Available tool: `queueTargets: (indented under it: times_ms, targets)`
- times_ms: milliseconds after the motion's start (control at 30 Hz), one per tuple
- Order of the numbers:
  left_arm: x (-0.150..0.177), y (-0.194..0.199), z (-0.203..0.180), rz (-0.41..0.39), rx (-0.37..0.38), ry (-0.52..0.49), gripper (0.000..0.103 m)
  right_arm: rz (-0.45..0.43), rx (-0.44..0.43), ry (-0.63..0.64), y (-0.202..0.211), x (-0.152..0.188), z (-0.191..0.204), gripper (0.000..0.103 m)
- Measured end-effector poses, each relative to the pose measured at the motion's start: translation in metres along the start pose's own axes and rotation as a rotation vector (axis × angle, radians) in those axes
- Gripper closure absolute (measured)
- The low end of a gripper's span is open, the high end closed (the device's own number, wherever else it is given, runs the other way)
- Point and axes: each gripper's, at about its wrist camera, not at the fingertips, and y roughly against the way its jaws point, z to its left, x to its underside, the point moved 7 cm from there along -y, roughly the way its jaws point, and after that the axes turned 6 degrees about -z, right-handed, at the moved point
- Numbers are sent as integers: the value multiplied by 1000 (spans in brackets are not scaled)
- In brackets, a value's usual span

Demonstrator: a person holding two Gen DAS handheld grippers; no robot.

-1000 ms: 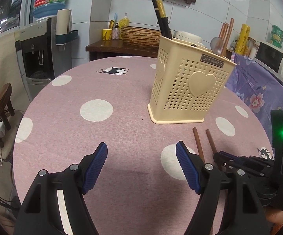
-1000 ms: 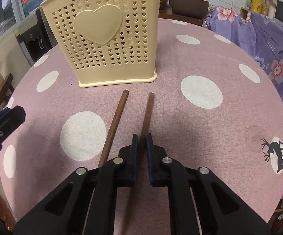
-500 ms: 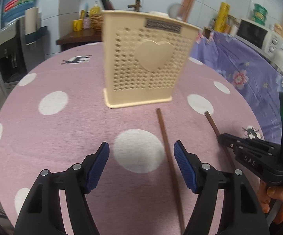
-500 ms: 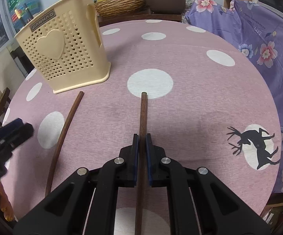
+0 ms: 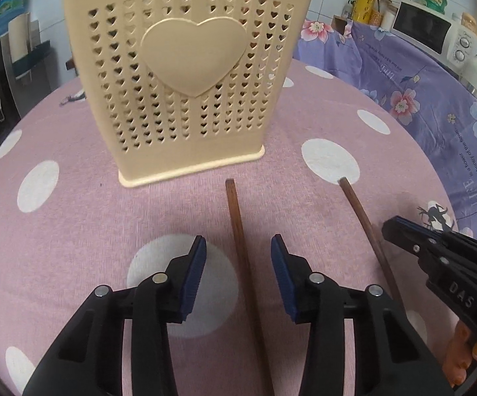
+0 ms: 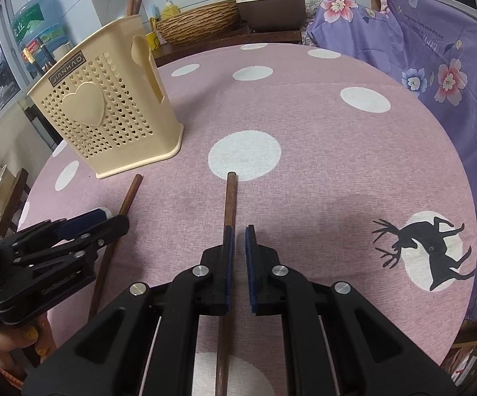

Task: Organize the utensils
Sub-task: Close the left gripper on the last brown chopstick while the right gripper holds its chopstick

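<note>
**A:** Straddling the near chopstick (image 5: 241, 247), the left gripper (image 5: 237, 277) has its jaws spread wide, nothing held. Lower it square, then close so the stick sits centred between the pads.

**B:** And the right gripper (image 6: 237, 257)?

**A:** Its jaws show a narrow gap; the other chopstick (image 6: 230, 204) lies against the left pad. Whether it's actually gripped, I cannot tell.

**B:** Where do they go?

**A:** Probably into the cream holder (image 5: 185, 76) standing just beyond their tips on the dotted tablecloth (image 5: 73, 217).

**B:** Obstacles?

**A:** The two grippers work close together and could bump; utensils already in the holder crowd its mouth.
</note>
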Motion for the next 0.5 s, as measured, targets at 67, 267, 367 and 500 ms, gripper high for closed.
queueTargets:
  times_ms: [67,267,367,500]
  targets:
    - [-5,-4,-2,1,-5,-1,62,-2,4,2,-1,-1,0,95]
    - [-17,-16,-4,-4,-50,-34,84,-3,5,0,-1,-2,-1,95]
    - [-18,-17,-4,-5,-64,-40,94,-5,6,2,-1,-5,-1,95]
    - [-16,-14,-1,-9,-50,-23,94,-10,3,5,-2,-9,-1,92]
